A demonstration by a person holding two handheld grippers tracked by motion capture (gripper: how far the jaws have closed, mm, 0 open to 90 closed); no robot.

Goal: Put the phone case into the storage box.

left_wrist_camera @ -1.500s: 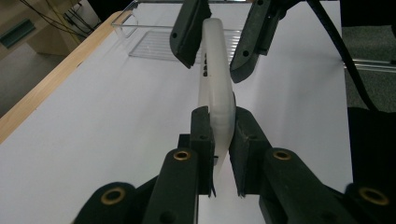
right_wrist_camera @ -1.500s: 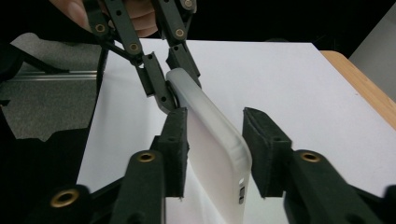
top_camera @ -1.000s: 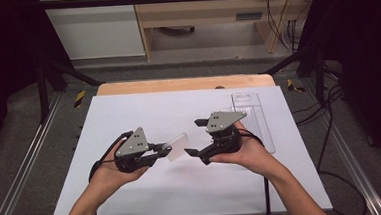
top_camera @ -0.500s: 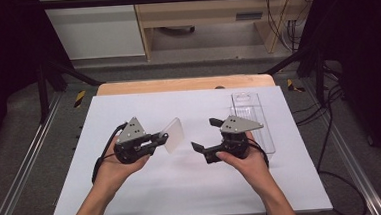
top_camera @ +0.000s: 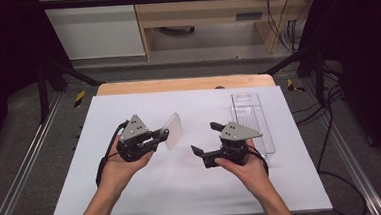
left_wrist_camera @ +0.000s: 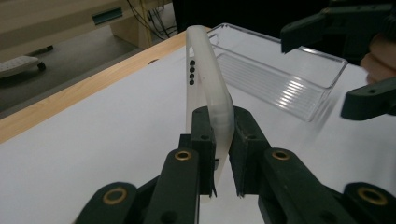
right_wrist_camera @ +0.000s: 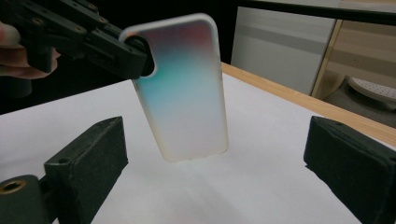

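right gripper (top_camera: 204, 138) now lower, nearer

Each black hand-held gripper (top_camera: 158, 135) carries 1 grey three-cornered plate.

The high view looks forward and down over the white table (top_camera: 134, 201). Each gripper view sits low, close behind its own jaws. All three views share the translucent phone case (top_camera: 174, 130).
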